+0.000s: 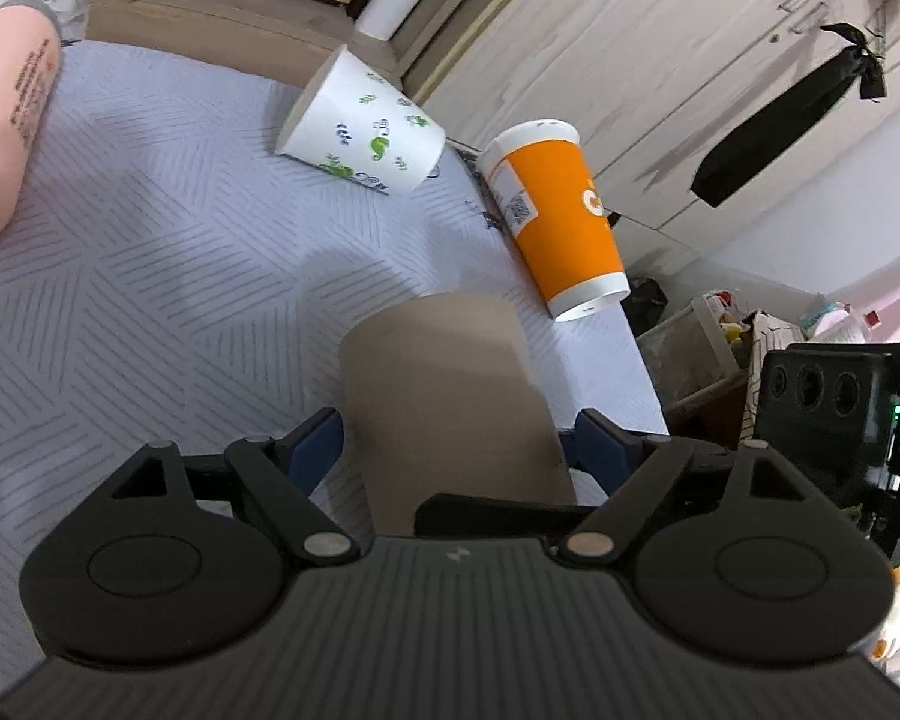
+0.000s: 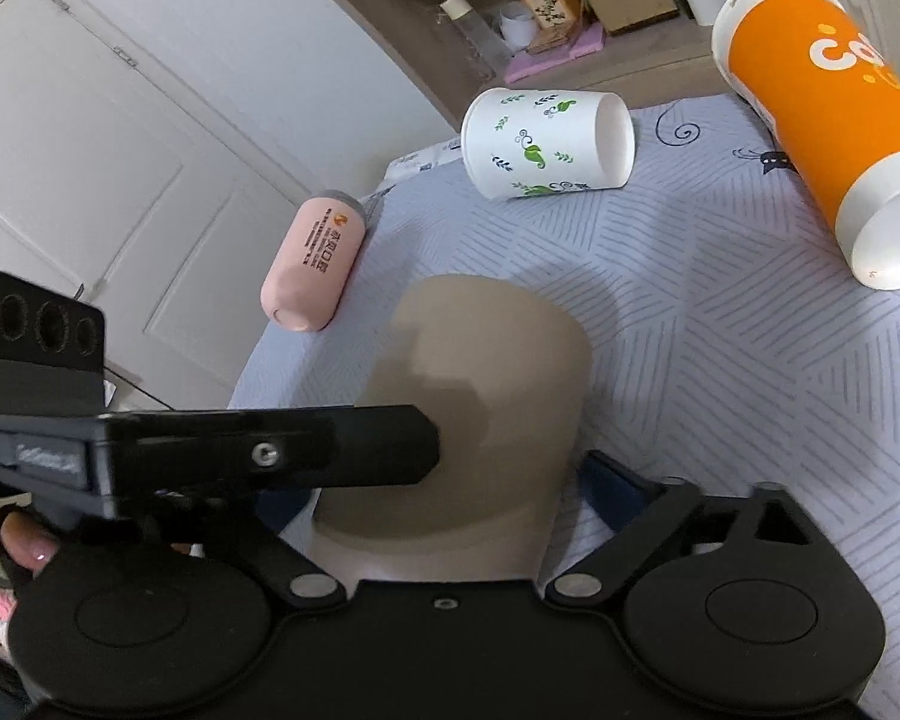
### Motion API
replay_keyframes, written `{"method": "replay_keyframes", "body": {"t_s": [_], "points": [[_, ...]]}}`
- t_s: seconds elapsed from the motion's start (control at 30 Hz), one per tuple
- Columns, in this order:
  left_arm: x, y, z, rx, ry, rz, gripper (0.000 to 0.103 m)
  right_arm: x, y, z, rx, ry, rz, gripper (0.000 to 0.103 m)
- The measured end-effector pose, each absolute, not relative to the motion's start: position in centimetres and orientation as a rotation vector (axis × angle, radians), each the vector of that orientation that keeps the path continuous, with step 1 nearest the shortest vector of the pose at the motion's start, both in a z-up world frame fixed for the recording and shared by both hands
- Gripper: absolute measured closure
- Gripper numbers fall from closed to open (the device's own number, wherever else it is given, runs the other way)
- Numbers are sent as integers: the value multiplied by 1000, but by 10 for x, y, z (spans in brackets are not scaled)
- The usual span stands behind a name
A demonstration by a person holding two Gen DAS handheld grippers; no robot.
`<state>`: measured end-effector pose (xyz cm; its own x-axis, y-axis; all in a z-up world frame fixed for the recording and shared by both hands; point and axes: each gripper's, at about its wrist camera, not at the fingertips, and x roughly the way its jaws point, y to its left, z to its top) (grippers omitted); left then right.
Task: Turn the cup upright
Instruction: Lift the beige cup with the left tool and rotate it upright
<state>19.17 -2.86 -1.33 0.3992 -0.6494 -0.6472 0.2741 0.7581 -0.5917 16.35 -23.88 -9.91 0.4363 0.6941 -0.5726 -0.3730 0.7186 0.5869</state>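
Observation:
A plain tan paper cup (image 1: 444, 402) sits between the blue pads of my left gripper (image 1: 456, 447), its closed bottom pointing away from the camera, over a patterned grey cloth (image 1: 150, 276). The same tan cup (image 2: 486, 414) sits between the blue pads of my right gripper (image 2: 450, 489). Both grippers close on it from opposite sides. The left gripper's body (image 2: 210, 450) crosses the right wrist view, and the right gripper's camera block (image 1: 840, 396) shows at the right of the left wrist view.
A white cup with green leaf prints (image 1: 360, 126) (image 2: 546, 144) and a tall orange cup (image 1: 558, 216) (image 2: 828, 120) lie on their sides further off. A pink bottle (image 2: 315, 261) (image 1: 6, 120) lies near the cloth's edge. A shelf with clutter (image 2: 570, 18) stands behind.

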Motion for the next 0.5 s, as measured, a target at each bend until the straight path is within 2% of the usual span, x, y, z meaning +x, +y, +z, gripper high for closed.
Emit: {"method": "replay_keyframes", "body": {"t_s": [0.07,0.17,0.5], "points": [[190,-28,-14,-438,990,-617,20,162,-241,-99,403,881,688,13],[185,-30,-12,-415,974,-612,28,155,-242,-98,374,848,691,13],[147,-36,8,-269,880,-623,32,125,-234,-84,216,744,702,17]]}}
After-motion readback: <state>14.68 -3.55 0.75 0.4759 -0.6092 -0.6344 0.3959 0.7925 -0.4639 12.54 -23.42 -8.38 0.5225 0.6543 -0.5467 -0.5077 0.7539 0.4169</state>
